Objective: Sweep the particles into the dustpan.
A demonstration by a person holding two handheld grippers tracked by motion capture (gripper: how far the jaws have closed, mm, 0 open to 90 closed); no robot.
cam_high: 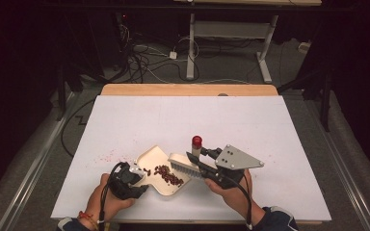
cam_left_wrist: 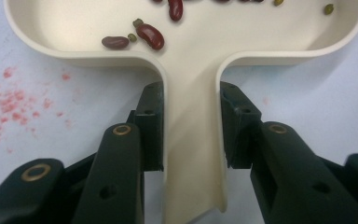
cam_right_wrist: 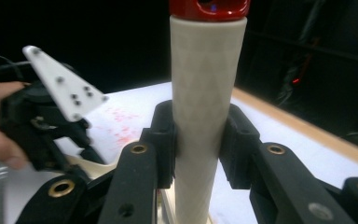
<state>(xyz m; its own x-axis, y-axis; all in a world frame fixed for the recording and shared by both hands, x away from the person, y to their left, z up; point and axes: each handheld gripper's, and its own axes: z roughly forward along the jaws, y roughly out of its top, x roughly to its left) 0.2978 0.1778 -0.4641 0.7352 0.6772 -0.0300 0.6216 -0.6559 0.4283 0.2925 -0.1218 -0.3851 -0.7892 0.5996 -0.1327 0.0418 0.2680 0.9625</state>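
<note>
Black jaws of the left gripper [cam_left_wrist: 191,135] rise closest to the lens in the left gripper view, 1 on each side of a cream handle, and their pads press flat against its 2 side walls — a firm clamp on the dustpan [cam_left_wrist: 191,65]. Beyond the pads the handle widens into a shallow, smooth plastic tray with a rounded raised rim. Inside it, just ahead of the jaws, lie dark red kidney beans [cam_left_wrist: 150,36] and a few small greenish beans, some near the back rim and others further in. Left of the left jaw, red specks [cam_left_wrist: 9,100] stain the white table [cam_left_wrist: 317,102].

Jaws of the right gripper [cam_right_wrist: 199,140] close the same way on the brush [cam_right_wrist: 207,93]: both pads squeeze an upright, off-white round handle that runs straight up between them and ends in a glossy red cap above the fingertips. In the high view the brush head [cam_high: 185,165] sits below and ahead of that gripper [cam_high: 207,161], pale bristles touching the open lip of the dustpan [cam_high: 154,156], where a heap of beans [cam_high: 167,174] is gathered. The left gripper [cam_high: 134,175] grips the pan's near end — its grey plate also shows at left in the right gripper view.
</note>
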